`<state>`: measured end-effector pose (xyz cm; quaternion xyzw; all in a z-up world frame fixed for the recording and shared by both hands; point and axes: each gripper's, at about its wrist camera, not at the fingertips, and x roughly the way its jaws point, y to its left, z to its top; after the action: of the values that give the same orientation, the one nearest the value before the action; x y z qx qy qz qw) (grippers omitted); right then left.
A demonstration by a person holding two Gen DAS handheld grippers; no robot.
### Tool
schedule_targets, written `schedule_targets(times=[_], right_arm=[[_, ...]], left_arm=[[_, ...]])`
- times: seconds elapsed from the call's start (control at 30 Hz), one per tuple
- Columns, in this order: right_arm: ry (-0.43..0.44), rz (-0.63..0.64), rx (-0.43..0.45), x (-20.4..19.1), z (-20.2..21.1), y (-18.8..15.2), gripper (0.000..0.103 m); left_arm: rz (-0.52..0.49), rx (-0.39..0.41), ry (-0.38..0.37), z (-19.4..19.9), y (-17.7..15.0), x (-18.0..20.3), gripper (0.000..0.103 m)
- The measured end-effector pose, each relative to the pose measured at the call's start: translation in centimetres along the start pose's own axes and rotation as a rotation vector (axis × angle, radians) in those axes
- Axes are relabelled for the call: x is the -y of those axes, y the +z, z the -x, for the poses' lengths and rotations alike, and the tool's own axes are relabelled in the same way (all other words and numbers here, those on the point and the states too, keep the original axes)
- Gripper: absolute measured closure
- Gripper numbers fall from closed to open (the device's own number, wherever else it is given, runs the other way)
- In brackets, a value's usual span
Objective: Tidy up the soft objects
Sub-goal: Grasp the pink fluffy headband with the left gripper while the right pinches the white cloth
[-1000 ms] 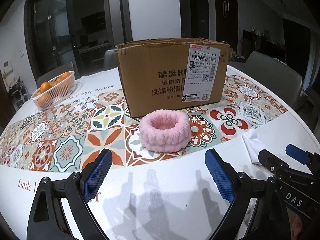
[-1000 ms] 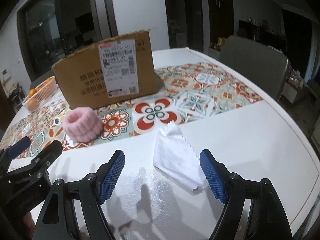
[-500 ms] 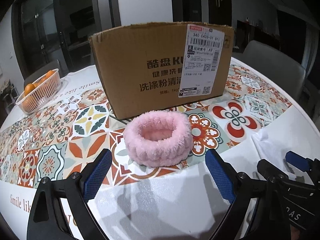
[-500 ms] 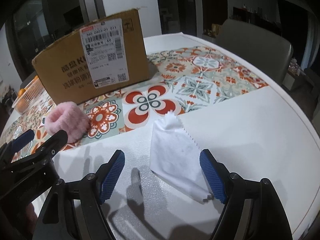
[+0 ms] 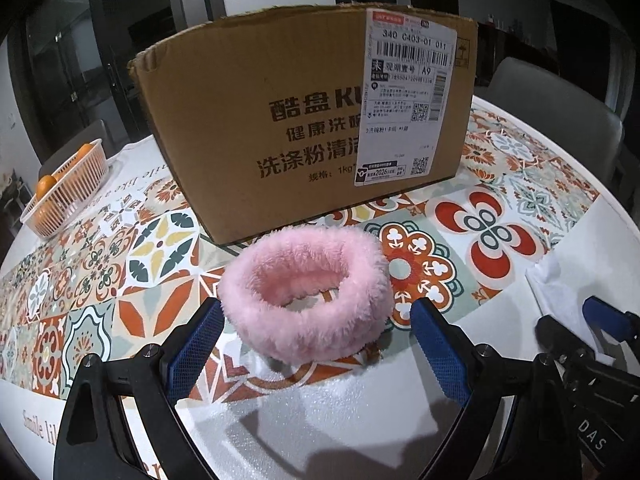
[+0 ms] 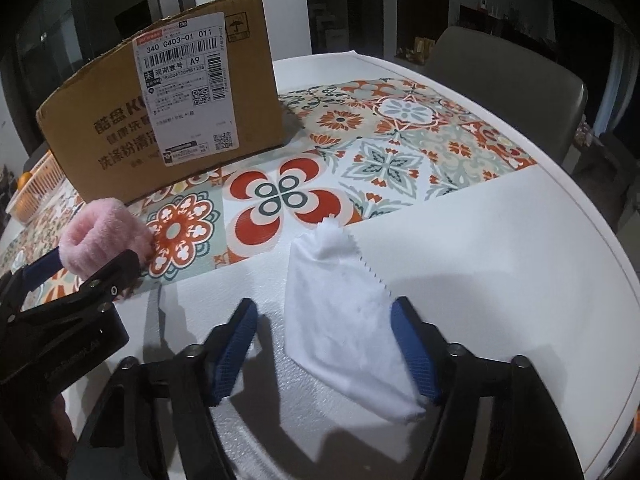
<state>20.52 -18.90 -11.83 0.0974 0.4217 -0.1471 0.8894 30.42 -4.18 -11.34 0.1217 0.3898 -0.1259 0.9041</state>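
Note:
A fluffy pink headband ring [image 5: 306, 292] lies on the patterned table mat in front of a cardboard box [image 5: 304, 120]. My left gripper [image 5: 316, 344] is open, its blue pads on either side of the ring's near edge. The ring [image 6: 106, 236] and the box [image 6: 160, 120] also show in the right wrist view. A white cloth [image 6: 344, 312] lies on the white table. My right gripper [image 6: 326, 348] is open with its pads on either side of the cloth's near end. The cloth's edge [image 5: 556, 284] and the right gripper show at the left view's right side.
A plastic basket of oranges [image 5: 64, 192] stands at the far left of the table. A grey chair [image 6: 508, 84] stands beyond the table's right edge [image 6: 600, 240]. The box is open at the top.
Both grippers have moved forward and lower. The left pads now flank the pink ring and the right pads flank the white cloth. Both stay open.

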Motion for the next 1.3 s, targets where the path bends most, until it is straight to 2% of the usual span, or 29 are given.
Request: schedule_targets(times=[0.1,0.17,0.23,0.27,0.33,0.47,0.6,0.77,1.3], right_arm=[[-0.016,0.008,0.01,0.2,0.0,0.1,0.05],[-0.014,0.015,0.02,0.4,0.0,0.2,0.062],[-0.009,0.028,0.025,0.5,0.0,0.3,0.07],[-0.01,0.032,0.026,0.5,-0.1,0.3,0.074],[-0.004,0.034,0.027,0.6,-0.1,0.3,0.079],[0.017,0.035,0.028,0.7,-0.1,0.4,0.09],[0.061,0.021,0.027,1.2,-0.2,0.4,0.092],[0.096,0.01,0.028,1.5,0.1,0.3,0.093],[0.158,0.038,0.109,1.0,3.8,0.9,0.093]], left_arm=[[-0.011,-0.01,0.004,-0.4,0.0,0.2,0.018],[-0.024,-0.007,0.024,-0.4,0.0,0.5,0.025],[-0.038,0.001,0.038,-0.3,-0.1,0.7,0.04],[-0.04,0.005,0.035,-0.2,-0.2,0.8,0.043],[-0.038,0.009,0.03,0.0,-0.2,0.8,0.056],[-0.034,0.015,0.024,0.4,-0.3,0.8,0.071],[-0.031,0.021,0.002,1.0,-0.4,1.0,0.076],[-0.028,0.033,-0.008,2.2,-0.4,1.2,0.076],[0.035,0.085,-0.014,7.1,-0.4,0.7,0.076]])
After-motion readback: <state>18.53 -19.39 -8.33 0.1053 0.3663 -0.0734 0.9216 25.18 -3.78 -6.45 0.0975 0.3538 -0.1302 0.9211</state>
